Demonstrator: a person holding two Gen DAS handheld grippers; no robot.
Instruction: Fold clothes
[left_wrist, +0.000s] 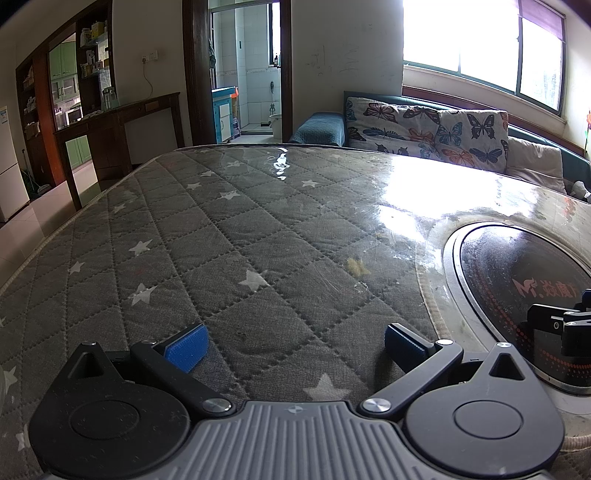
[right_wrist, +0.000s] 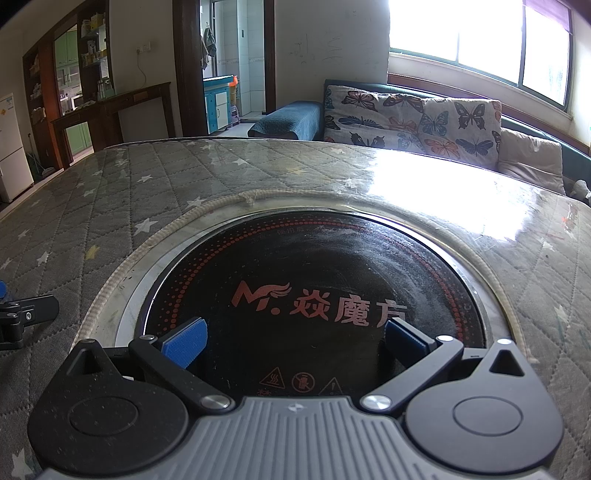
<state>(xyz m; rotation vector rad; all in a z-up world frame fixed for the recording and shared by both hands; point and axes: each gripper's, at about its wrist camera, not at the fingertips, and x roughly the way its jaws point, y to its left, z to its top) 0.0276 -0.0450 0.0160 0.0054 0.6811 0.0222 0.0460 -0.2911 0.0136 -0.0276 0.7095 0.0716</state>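
Note:
No garment shows in either view. My left gripper (left_wrist: 293, 345) hangs open just above a grey quilted table cover (left_wrist: 229, 236) printed with white stars, nothing between its blue pads. My right gripper (right_wrist: 295, 341) is open too, low over a round black glass hotplate (right_wrist: 314, 266) with red lettering, set into the table. Each view catches the other tool: the right gripper's black fingertips (left_wrist: 554, 325) at the right edge of the left wrist view, the left gripper's fingertips (right_wrist: 26, 310) at the left edge of the right wrist view.
A clear glossy sheet (left_wrist: 406, 192) lies over the cover and glares under the window (left_wrist: 480, 40). Behind the table stand a sofa with butterfly cushions (left_wrist: 424, 127), a blue padded stool (left_wrist: 319, 127), a dark wooden counter (left_wrist: 122, 122) and a doorway (left_wrist: 247, 70).

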